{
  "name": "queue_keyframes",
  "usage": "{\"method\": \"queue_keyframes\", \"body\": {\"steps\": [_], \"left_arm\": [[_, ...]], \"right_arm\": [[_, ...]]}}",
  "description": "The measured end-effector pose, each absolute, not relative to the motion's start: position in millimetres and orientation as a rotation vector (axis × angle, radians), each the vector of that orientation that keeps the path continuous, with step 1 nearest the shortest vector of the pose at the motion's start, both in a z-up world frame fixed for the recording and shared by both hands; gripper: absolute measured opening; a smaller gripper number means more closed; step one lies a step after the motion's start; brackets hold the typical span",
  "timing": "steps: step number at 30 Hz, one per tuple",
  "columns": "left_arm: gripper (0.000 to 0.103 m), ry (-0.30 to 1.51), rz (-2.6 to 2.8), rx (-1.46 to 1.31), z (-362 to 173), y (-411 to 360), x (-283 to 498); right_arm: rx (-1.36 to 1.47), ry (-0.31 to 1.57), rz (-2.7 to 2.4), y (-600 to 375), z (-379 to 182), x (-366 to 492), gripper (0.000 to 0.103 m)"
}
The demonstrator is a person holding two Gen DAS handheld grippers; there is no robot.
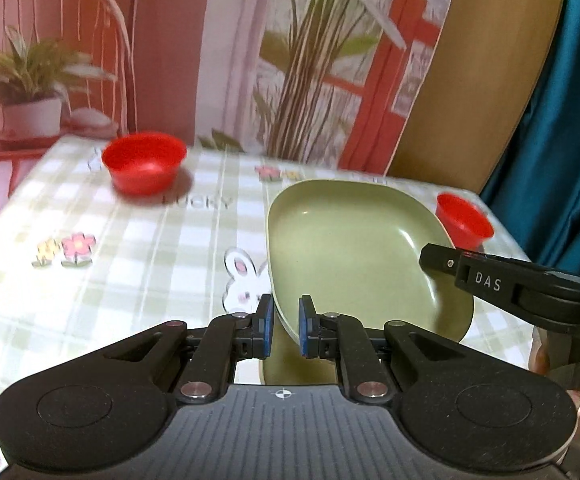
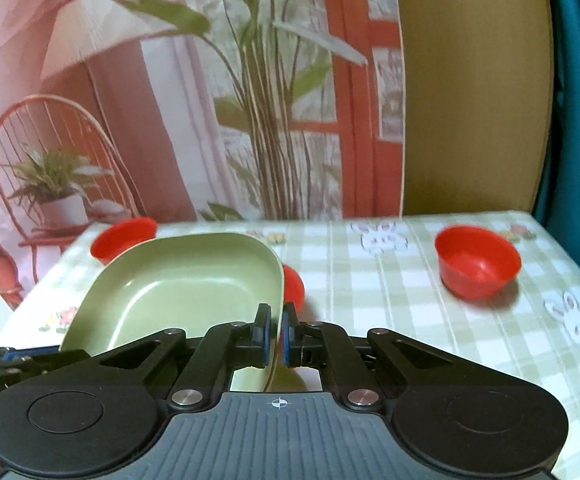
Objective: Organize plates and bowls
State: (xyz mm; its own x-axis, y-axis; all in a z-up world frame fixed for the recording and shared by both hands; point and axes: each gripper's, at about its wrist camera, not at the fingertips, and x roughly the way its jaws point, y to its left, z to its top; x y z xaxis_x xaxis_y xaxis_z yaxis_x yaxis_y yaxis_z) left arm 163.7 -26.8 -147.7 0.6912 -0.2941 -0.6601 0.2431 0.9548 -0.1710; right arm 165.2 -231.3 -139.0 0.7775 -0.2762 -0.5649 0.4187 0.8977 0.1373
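Both grippers were clamped on the same pale green, rounded-square shallow plastic plate (image 1: 354,248): the left gripper (image 1: 285,326) had its blue pads pinched on the near rim, the right gripper (image 2: 275,330) was closed tight on the plate's right-hand rim. The plate was empty, tilted and lifted clear of the table, its shadow on the cloth below. In the left wrist view the right gripper's black arm (image 1: 522,284) came in from the right across the plate's edge, with part of a hand (image 1: 546,356) behind it. Both tools pointed down and forward toward the table. Three glossy red plastic bowls sat on the green-and-white checked tablecloth (image 2: 390,300) with bunny and flower prints: one just behind the plate, mostly hidden (image 2: 294,286), one at the far left corner (image 2: 121,238), one well apart on the right (image 2: 476,260). The visible insides were empty; I couldn't tell for the hidden one. The cloth was bare between the plate and the right bowl. The table's far edge butted against a printed backdrop (image 2: 169,120) of a chair and plants; a teal curtain (image 1: 562,120) hung past the right edge.
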Motion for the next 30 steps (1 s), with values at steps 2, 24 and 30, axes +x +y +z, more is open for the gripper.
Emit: {"method": "queue_keyframes", "body": {"steps": [2, 24, 30], "left_arm": [[0.014, 0.773, -0.301, -0.081, -157.8, -26.5, 161.0], [0.014, 0.832, -0.246, -0.085, -183.5, -24.7, 151.6], [0.015, 0.829, -0.241, -0.099, -185.6, -22.9, 153.4]], "right_arm": [[0.273, 0.589, -0.392, -231.6, -149.6, 161.4, 0.005], [0.306, 0.678, -0.406, -223.2, -191.7, 144.3, 0.005], [0.29, 0.675, -0.407, -221.8, -193.3, 144.7, 0.007]]}}
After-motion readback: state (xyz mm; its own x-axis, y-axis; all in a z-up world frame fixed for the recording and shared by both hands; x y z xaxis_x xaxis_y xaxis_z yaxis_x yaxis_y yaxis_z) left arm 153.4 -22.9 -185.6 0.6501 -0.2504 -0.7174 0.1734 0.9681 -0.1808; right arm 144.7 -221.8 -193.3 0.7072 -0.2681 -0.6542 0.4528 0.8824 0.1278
